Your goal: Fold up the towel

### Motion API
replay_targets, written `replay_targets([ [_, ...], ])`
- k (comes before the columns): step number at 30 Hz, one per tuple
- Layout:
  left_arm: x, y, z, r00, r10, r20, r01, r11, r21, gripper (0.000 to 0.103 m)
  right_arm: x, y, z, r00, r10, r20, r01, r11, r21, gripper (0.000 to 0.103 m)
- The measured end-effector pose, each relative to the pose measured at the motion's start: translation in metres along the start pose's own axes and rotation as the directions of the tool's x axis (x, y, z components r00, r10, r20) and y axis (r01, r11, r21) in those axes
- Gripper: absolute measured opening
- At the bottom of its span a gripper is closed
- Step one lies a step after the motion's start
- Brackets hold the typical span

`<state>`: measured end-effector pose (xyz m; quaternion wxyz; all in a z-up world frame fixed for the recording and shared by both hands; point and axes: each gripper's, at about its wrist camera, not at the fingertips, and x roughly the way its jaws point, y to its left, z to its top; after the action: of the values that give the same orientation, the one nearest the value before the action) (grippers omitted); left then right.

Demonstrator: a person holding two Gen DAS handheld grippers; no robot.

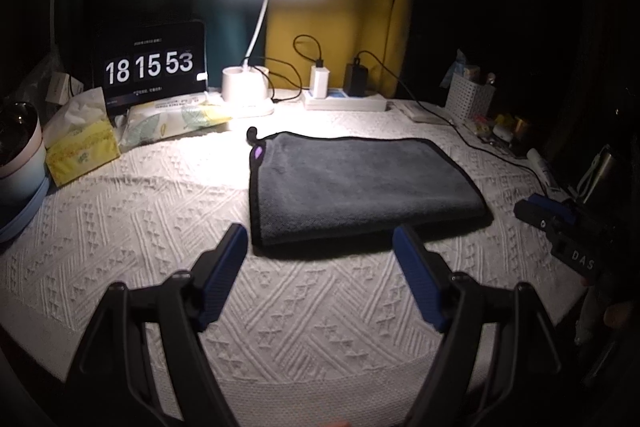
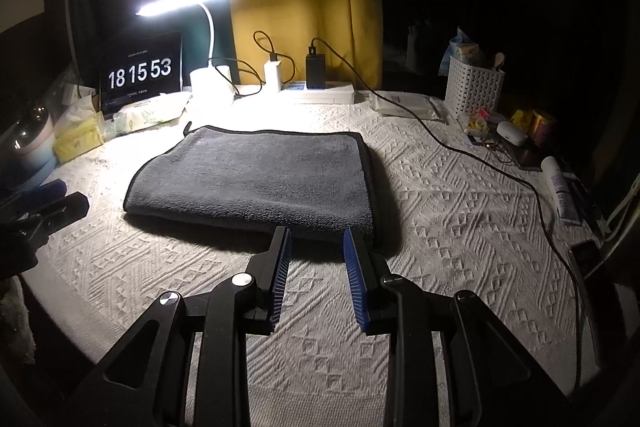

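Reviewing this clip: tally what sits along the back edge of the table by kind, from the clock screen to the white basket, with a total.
Clock screen: 1
Desk lamp: 1
Power strip: 1
Plugged-in chargers: 2, white charger and black charger
White basket: 1
Total: 6
The grey towel lies folded in front of them; both grippers have open jaws.

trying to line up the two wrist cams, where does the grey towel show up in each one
Left wrist: the grey towel lies right of centre, just beyond the open left gripper.
Right wrist: the grey towel lies left of centre, its near right corner just ahead of the open right gripper.
Shared landmark: the clock screen reading 18 15 53 stands behind the towel, upper left in both views.
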<state>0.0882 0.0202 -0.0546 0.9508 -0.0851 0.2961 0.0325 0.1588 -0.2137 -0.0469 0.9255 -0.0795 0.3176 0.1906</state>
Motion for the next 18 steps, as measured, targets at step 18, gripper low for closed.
replay_targets([
  [18,-0.041,-0.019,-0.013,0.998,-0.034,0.044,0.033,0.999,0.021,0.077,-0.053,0.007,-0.003,0.997,-0.020,0.072,0.022,1.000,-0.020,0.029],
])
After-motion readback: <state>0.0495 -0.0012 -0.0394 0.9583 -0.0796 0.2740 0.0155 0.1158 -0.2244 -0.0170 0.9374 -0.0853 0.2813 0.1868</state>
